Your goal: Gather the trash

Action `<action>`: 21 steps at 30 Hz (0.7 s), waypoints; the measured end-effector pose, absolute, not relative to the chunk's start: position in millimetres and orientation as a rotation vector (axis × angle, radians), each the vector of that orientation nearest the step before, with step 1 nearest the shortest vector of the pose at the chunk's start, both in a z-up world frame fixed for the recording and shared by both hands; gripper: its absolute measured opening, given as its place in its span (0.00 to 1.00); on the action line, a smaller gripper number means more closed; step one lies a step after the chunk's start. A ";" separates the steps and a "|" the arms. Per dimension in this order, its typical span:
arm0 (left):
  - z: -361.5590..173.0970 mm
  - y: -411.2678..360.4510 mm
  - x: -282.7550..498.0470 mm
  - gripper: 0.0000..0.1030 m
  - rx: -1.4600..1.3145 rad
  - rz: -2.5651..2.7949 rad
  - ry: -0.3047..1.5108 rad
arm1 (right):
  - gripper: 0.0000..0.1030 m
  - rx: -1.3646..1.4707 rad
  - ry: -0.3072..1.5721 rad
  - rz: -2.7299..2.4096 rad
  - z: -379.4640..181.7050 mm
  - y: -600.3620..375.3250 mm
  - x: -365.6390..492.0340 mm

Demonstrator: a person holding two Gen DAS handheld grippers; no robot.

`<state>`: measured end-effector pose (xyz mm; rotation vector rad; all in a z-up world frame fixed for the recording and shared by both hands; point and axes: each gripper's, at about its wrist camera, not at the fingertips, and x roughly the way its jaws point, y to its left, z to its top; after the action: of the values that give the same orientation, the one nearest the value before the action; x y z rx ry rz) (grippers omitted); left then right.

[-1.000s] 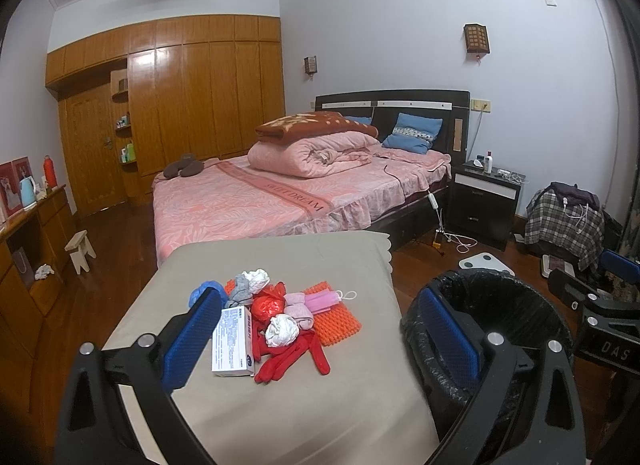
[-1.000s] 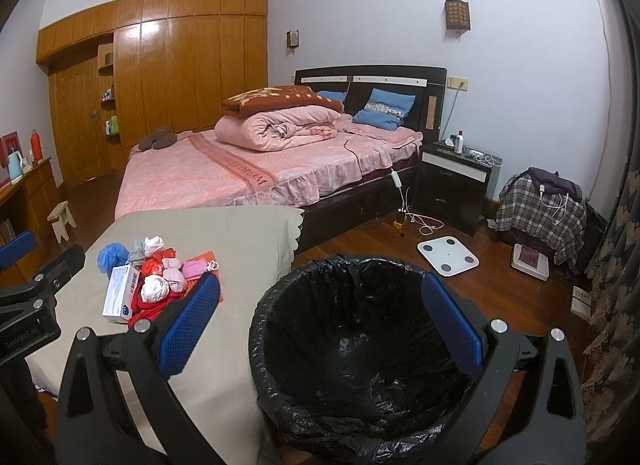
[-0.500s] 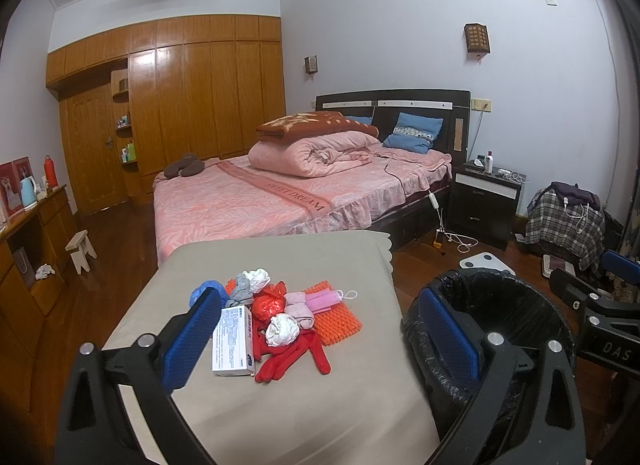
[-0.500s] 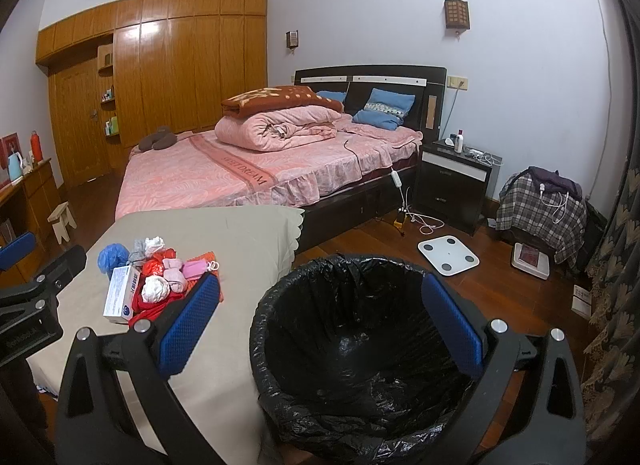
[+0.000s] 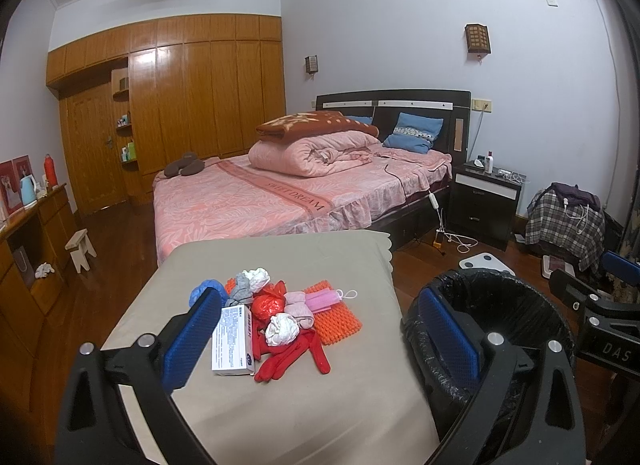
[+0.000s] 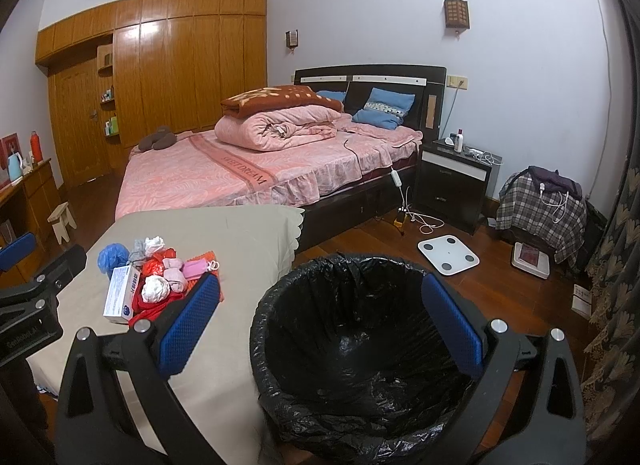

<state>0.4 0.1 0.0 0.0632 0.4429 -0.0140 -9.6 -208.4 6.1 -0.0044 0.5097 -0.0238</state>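
A pile of trash lies on a beige-covered table point(image 5: 280, 417): a white box point(image 5: 233, 340), a red glove point(image 5: 294, 357), crumpled white paper point(image 5: 282, 329), a pink mask point(image 5: 322, 301), an orange mat point(image 5: 336, 315), a blue wad point(image 5: 204, 289). The pile shows in the right wrist view too point(image 6: 154, 281). A bin with a black liner point(image 6: 360, 353) stands right of the table point(image 5: 500, 305). My left gripper point(image 5: 320, 341) is open and empty above the table's near part. My right gripper point(image 6: 320, 325) is open and empty over the bin.
A pink bed point(image 5: 288, 193) stands behind the table, with a dark nightstand point(image 5: 484, 201) at its right. A white scale point(image 6: 448, 253) and cables lie on the wood floor. A plaid-covered chair point(image 6: 540, 205) stands at right, a wooden desk point(image 5: 28, 233) and small stool point(image 5: 80, 249) at left.
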 end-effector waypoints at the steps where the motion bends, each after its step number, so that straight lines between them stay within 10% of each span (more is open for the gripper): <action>1: 0.0 0.0 0.4 0.94 0.063 -0.014 0.443 | 0.95 -0.003 0.509 -0.025 5.8 -208.4 -10.1; 21: 2.1 2.0 -0.5 0.94 0.060 -0.015 0.449 | 0.95 -0.001 0.512 -0.021 -2.2 -207.9 -9.1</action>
<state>-0.5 2.0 2.1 0.0604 0.4493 -0.0146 -9.1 -207.9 -2.2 -0.0007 0.5123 -0.0207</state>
